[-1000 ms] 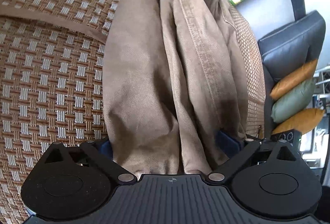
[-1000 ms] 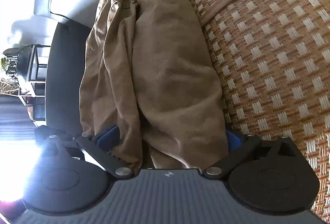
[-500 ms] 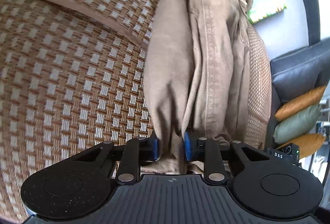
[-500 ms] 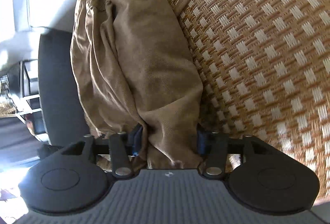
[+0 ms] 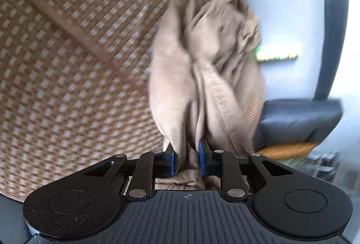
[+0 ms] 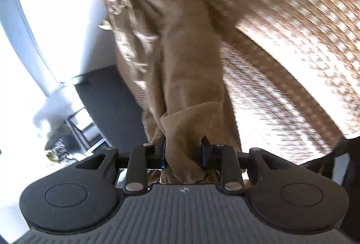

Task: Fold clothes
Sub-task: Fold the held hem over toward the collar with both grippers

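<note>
Khaki trousers (image 5: 202,64) lie lengthwise on a brown-and-white woven mat (image 5: 67,64), and their near end is lifted off it. In the left wrist view my left gripper (image 5: 186,154) is shut on a bunched fold of a trouser leg, with the blue pads (image 5: 172,162) pressing the cloth from both sides. In the right wrist view the same trousers (image 6: 184,64) hang away from my right gripper (image 6: 183,149). Its jaws are closing on a thick bunch of the other leg's end, and the pads press into the fabric. Both views are blurred by motion.
The woven mat (image 6: 292,64) covers the surface to the outer side of each gripper. A dark grey sofa arm (image 5: 299,118) and an orange cushion (image 5: 285,150) sit right of the trousers. A dark sofa back (image 6: 108,104) and a bright window stand at the left.
Both grippers went from wide open around the trouser ends to clamped on them. Both have risen and rolled, lifting the near end of the trousers off the mat.
</note>
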Demonstrator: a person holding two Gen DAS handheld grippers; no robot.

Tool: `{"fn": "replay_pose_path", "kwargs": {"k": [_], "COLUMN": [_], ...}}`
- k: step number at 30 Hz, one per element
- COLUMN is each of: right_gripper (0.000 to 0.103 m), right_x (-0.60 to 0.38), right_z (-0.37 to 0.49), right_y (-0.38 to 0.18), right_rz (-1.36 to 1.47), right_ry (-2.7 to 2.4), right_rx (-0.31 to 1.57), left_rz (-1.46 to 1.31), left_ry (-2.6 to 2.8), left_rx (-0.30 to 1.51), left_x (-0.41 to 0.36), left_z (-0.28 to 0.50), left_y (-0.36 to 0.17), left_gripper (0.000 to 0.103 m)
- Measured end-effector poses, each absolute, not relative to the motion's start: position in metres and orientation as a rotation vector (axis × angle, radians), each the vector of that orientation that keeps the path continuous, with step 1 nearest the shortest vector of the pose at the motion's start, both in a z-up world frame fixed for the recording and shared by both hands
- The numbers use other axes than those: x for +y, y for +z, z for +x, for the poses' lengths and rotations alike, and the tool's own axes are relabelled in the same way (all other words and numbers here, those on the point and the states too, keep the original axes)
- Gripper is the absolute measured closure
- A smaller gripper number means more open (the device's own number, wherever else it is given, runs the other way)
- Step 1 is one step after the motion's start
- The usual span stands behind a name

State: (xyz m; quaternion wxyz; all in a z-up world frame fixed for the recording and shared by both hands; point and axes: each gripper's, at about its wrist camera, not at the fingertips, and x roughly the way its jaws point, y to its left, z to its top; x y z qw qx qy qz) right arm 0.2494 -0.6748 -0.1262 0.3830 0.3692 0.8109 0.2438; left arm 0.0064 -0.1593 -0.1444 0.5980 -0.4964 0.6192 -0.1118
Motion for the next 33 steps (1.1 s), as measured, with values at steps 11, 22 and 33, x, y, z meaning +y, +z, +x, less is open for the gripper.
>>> {"fn": "replay_pose_path", "kwargs": {"k": [11,22,33], "right_gripper": [0.073,0.073,0.072], "right_x": [-0.610,-0.548,-0.496], "right_z": [0.312,0.369,0.431], "right_y": [-0.084,-0.088,-0.174], "right_rz": [1.020,1.239,1.446], "right_ry": [0.700,0.653,0.338], "right_rx": [1.976,1.893,1.869], "left_rz": [-1.200,-1.355,-1.421], "left_ry": [-0.336,-0.243,-0.054], "left_rx": [1.350,1.250,1.208], "left_x": [-0.164,-0.146,-0.187], "left_z": [0.099,0.177,0.274], "left_y": [-0.093,-0.084,-0.135], "left_gripper": [0.085,0.084,0.067]}}
